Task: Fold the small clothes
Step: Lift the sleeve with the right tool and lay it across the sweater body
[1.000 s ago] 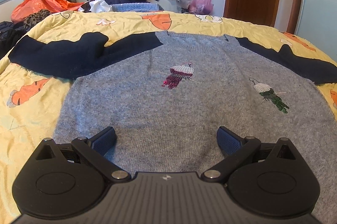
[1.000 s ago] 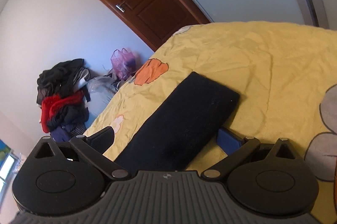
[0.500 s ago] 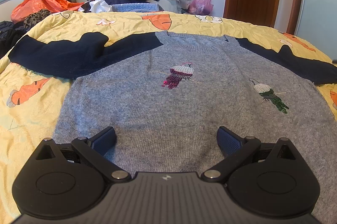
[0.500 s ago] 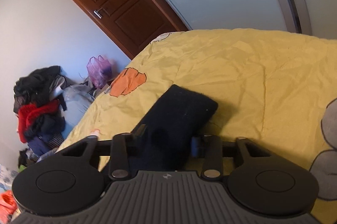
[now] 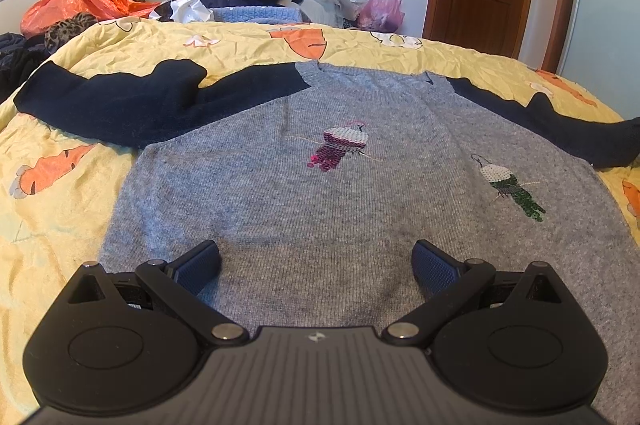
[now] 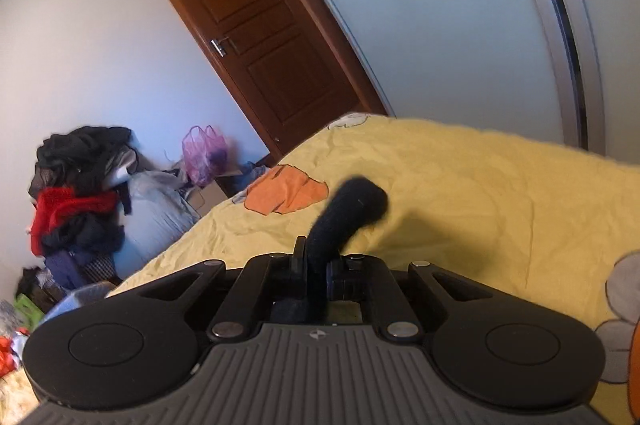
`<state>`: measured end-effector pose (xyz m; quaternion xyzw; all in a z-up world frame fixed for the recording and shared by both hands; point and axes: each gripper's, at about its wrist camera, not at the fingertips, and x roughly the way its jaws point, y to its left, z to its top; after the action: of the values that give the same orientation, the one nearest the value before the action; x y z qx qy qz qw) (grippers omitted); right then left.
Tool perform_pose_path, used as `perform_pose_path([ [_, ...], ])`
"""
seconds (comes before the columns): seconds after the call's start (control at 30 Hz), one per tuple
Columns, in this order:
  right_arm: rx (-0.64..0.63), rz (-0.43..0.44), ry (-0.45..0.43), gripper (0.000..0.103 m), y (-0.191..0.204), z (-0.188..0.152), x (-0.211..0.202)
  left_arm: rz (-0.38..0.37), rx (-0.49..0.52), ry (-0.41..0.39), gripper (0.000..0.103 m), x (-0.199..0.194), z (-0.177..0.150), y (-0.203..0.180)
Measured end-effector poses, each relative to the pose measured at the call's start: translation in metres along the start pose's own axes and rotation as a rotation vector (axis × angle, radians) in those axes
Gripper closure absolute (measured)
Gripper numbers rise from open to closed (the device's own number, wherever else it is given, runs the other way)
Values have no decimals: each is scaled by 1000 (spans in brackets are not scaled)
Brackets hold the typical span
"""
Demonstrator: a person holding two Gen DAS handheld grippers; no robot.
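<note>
My right gripper (image 6: pixel 318 275) has its jaws clamped on the sleeve (image 6: pixel 348 211); my left gripper (image 5: pixel 316 265), jaws apart, hovers over the sweater (image 5: pixel 320 209) on the bed (image 5: pixel 60 209).

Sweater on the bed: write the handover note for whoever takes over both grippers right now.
Right gripper: shut on the navy sleeve cuff, raised off the yellow bedspread.
Left gripper: open, holding nothing, hovering over the hem of the grey sweater.
Sweater lies flat, front up, other navy sleeve spread out to the side.
Done: one sleeve gripped. No fold made yet.
Left: probably bring this sleeve across the body, then the other sleeve, then fold the body.
</note>
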<state>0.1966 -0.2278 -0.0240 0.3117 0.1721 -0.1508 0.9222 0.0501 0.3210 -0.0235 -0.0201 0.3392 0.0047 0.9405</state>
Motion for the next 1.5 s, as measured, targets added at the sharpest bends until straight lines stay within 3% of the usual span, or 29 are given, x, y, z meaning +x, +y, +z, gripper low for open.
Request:
perform_pose_path([
  [0.03, 0, 35, -10, 87, 3, 2, -3, -5, -6, -2, 0, 0, 0, 1],
  [0.1, -42, -45, 12, 86, 7, 2, 7, -14, -17, -7, 0, -1, 0, 3],
  [0.17, 15, 15, 22, 87, 8, 4, 1, -24, -30, -11, 0, -2, 0, 5],
  [0.2, -22, 24, 4, 87, 16, 4, -4, -27, -33, -11, 0, -1, 1, 5],
  [0.5, -51, 68, 9, 87, 42, 5, -4, -45, -53, -19, 0, -3, 0, 10],
  [0.57, -41, 34, 28, 87, 44, 4, -2, -48, -56, -21, 0, -3, -1, 11],
  [0.87, -109, 217, 47, 87, 107, -12, -31, -59, -72, -25, 0, -3, 0, 12],
  [1.5, -275, 493, 356, 87, 271, -181, -69, -122, -152, -51, 0, -6, -2, 28],
])
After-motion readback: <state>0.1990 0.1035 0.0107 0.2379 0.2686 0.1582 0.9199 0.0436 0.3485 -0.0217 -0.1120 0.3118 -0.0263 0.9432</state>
